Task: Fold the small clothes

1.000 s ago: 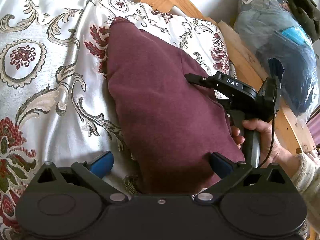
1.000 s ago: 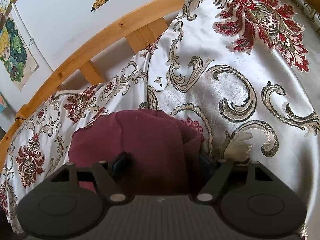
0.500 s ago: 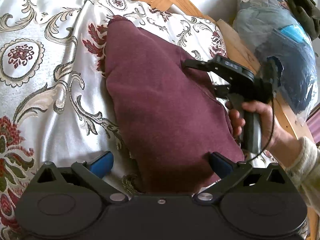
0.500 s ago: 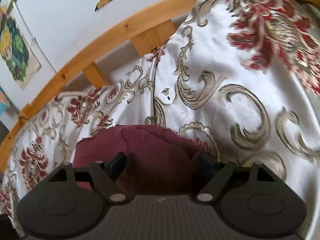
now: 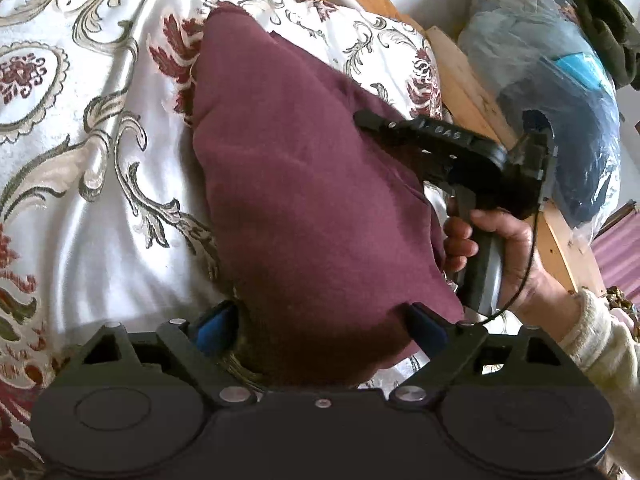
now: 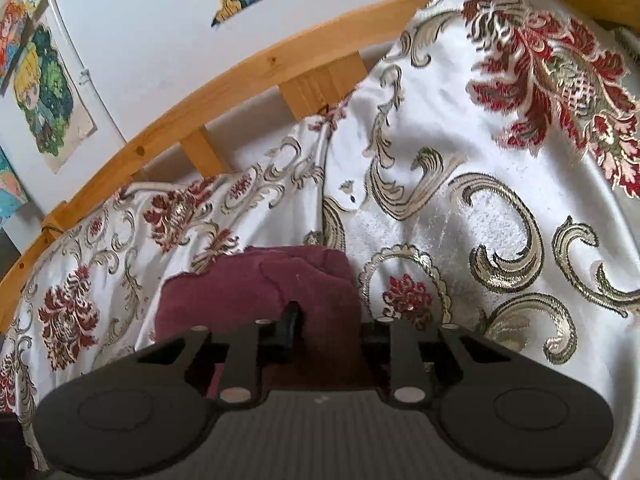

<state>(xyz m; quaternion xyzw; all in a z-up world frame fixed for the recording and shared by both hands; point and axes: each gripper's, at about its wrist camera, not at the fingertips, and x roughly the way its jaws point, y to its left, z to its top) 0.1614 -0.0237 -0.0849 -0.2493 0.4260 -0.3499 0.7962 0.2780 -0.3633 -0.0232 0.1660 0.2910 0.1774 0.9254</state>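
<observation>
Since the earlier frame your right tongs are closing, pinching soft, limp maroon garment; left tongs wide, narrowing around its edge: grip hems.

The right tool is closing on a bunched maroon garment at lower centre. It lies on a floral bedspread.

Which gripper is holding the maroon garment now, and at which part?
The right gripper is closing on a bunched fold at the side edge of the maroon garment. The left gripper is closing around its near end, not yet pinching.
</observation>
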